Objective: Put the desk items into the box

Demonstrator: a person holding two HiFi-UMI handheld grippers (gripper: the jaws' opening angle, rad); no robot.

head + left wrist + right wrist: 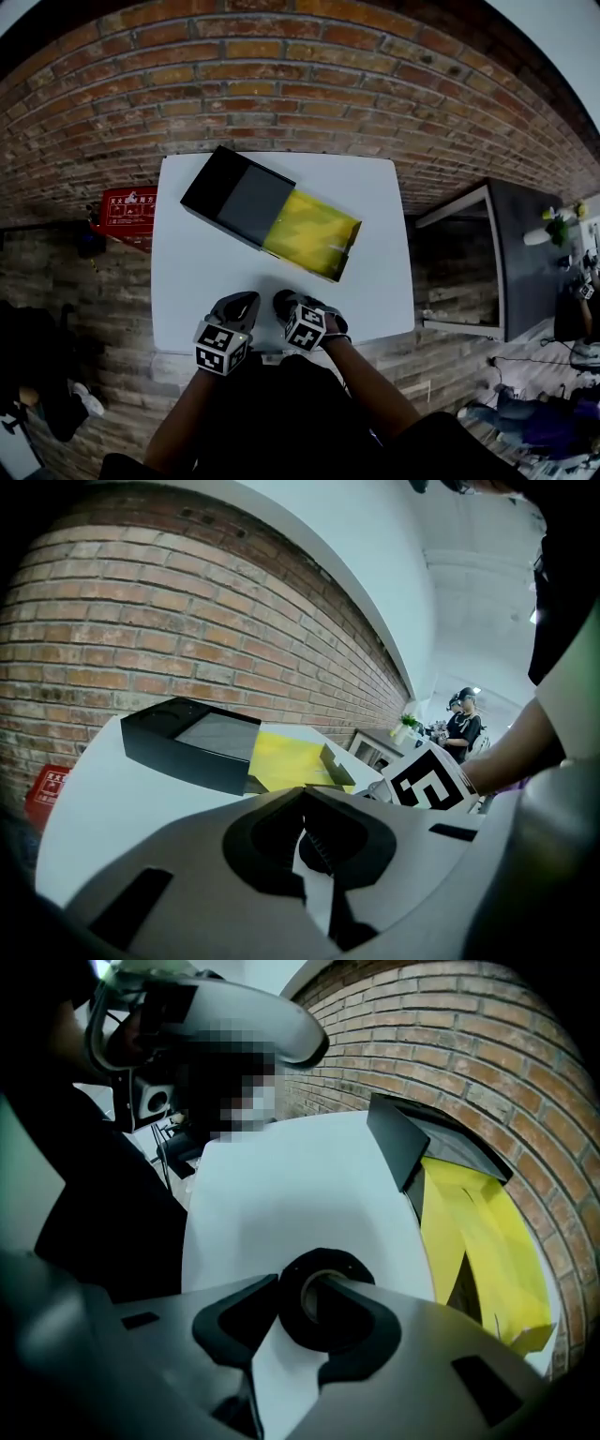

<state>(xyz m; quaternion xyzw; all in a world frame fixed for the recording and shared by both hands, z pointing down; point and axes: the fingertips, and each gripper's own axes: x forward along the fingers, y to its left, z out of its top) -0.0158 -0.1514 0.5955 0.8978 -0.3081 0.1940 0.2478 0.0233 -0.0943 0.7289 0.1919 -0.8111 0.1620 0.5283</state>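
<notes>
An open box lies at the back of the white table [197, 272], with a black lid [234, 195] and a yellow inside [311, 232]. The box shows as well in the left gripper view [202, 738] and the right gripper view [469, 1222]. A black tape roll [323, 1309] lies on the table near the front edge. My right gripper [300, 1302] [283, 302] has its jaws apart, with the roll between their tips. My left gripper [302, 794] [248, 302] hovers close beside it, tips together, nothing in them.
A brick wall [300, 84] runs behind the table. A red case [127, 211] stands on the floor at the left. A grey desk [525, 253] stands to the right, with people beyond it [462, 726].
</notes>
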